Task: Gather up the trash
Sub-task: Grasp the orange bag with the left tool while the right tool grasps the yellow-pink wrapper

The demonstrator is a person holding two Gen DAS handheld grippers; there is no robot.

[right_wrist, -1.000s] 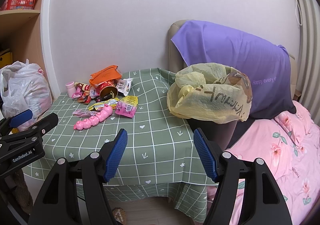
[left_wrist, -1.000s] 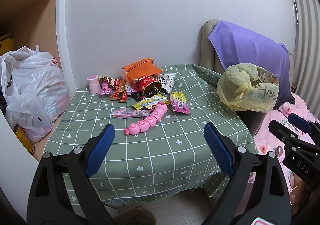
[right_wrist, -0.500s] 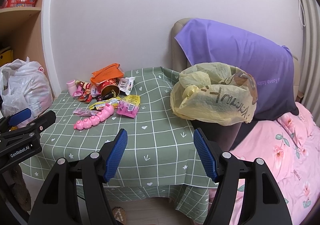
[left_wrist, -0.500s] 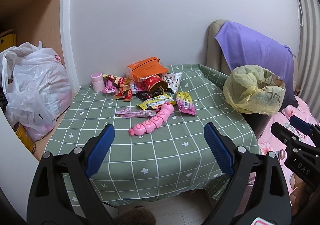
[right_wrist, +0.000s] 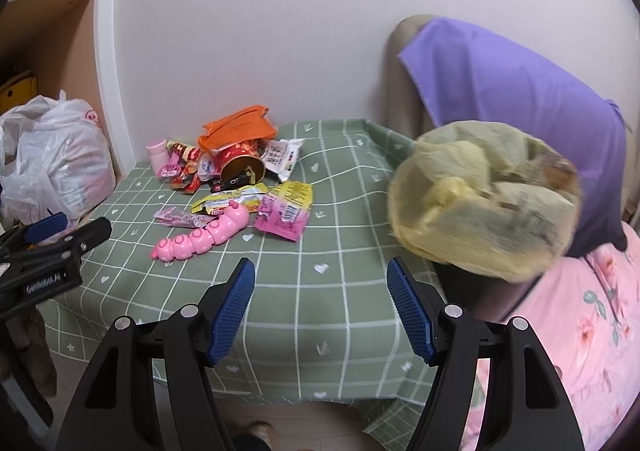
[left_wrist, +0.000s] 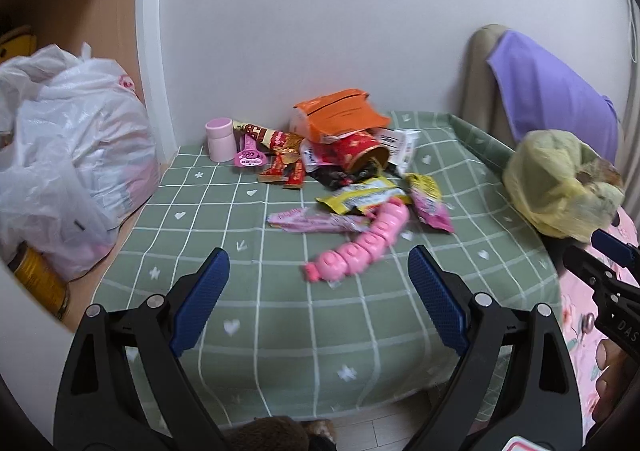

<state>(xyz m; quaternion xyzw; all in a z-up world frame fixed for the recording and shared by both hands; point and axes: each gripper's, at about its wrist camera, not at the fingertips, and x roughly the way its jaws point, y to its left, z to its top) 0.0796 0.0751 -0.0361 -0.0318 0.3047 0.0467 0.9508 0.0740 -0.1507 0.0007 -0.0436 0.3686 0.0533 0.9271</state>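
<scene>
Little can be read. The left claw (right_wrist: 60, 229), at nine o'clock in the right wrist view, bears "GenRobot.AI" in white. The right claw (left_wrist: 612, 251), at three o'clock in the left wrist view, shows "DAS". The wrapper print is too blurred to read.

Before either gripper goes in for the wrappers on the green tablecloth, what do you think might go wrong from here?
1. The pink caterpillar toy lies against the wrappers, so the open left gripper might grab it as trash.
2. The wrappers overlap in a heap; lifting one may drag others or roll the tipped red cup.
3. The yellow trash bag sits off the table's right edge, near the right gripper; thin wrappers could slip out during the carry.
</scene>
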